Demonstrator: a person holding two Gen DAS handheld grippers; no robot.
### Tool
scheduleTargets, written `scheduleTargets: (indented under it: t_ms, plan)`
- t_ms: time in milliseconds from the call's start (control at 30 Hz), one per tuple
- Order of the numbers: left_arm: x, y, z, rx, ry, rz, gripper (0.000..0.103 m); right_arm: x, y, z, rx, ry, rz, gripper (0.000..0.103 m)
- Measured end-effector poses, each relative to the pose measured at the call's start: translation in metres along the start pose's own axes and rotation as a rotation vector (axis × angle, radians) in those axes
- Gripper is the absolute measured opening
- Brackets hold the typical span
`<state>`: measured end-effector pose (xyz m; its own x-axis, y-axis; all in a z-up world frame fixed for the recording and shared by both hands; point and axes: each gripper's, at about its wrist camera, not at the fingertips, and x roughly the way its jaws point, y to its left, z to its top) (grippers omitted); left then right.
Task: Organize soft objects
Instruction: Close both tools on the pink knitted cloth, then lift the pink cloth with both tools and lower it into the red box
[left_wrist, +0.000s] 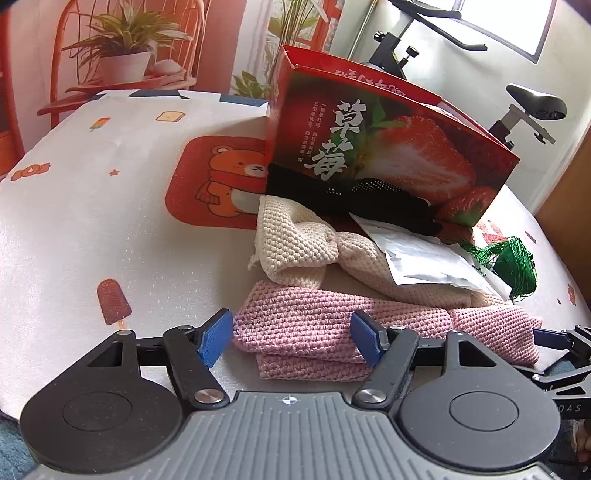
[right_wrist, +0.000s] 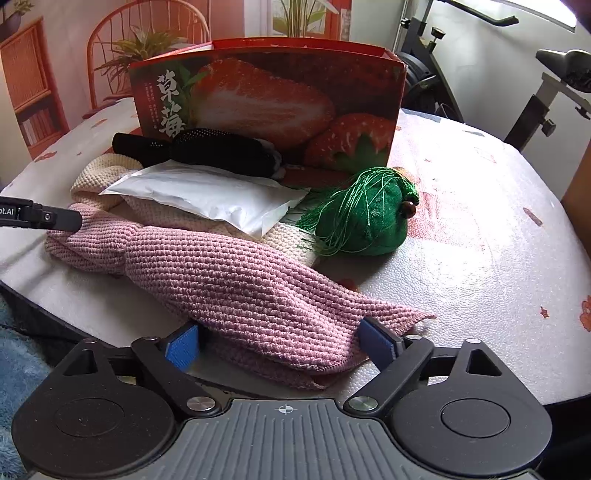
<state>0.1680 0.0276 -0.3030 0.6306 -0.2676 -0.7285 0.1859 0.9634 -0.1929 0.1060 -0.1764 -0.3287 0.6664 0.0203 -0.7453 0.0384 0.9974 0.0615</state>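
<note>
Stretched across the near edge of the white padded table cover with cartoon prints (left_wrist: 92, 206), the long pink knitted scarf (right_wrist: 229, 280) lies loosely bunched, one end between the jaws of each gripper. At its left end, the left gripper (left_wrist: 291, 341) stands with blue pads (left_wrist: 214, 341) parted on either side of the folded knit, not pressing it. Likewise the right gripper (right_wrist: 280, 345) straddles the other end with jaws spread wide, the fabric lying loose between them. Just behind the pink scarf sits a cream knitted scarf (left_wrist: 295, 243), with a flat white plastic pouch (right_wrist: 207, 199) lying on it. A black knitted piece (right_wrist: 207, 149) rests against the foot of the upright red strawberry-printed cardboard box (right_wrist: 266, 103). Right of the pouch sits a green stuffed ball with a tassel of green threads (right_wrist: 365, 214).
</note>
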Motion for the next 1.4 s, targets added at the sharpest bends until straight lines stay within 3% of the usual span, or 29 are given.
scheduleTargets:
  t_ms: [300, 567, 667, 767, 900, 933, 1400]
  plan:
    - [0.004, -0.008, -0.003, 0.046, 0.021, -0.029, 0.077, -0.005, 0.000, 0.000, -0.005, -0.030, 0.029, 0.053]
    - [0.004, -0.014, -0.007, 0.085, 0.030, -0.035, 0.074, -0.007, 0.000, 0.000, 0.002, -0.045, 0.042, 0.039]
    - [0.003, -0.014, -0.007, 0.085, 0.031, -0.043, 0.070, -0.008, 0.000, 0.000, 0.001, -0.046, 0.049, 0.037]
    - [0.003, -0.016, -0.007, 0.097, 0.030, -0.048, 0.056, -0.009, 0.000, 0.001, 0.004, -0.049, 0.061, 0.034]
    - [0.000, -0.018, -0.006, 0.107, 0.018, -0.053, 0.024, -0.012, 0.000, 0.001, 0.013, -0.057, 0.072, 0.029]
    - [-0.001, -0.018, -0.006, 0.104, 0.011, -0.056, 0.021, -0.013, 0.000, 0.001, 0.015, -0.062, 0.077, 0.028]
    - [-0.043, -0.029, 0.002, 0.107, -0.188, -0.122, 0.016, -0.053, -0.019, 0.016, 0.121, -0.226, 0.137, 0.020]
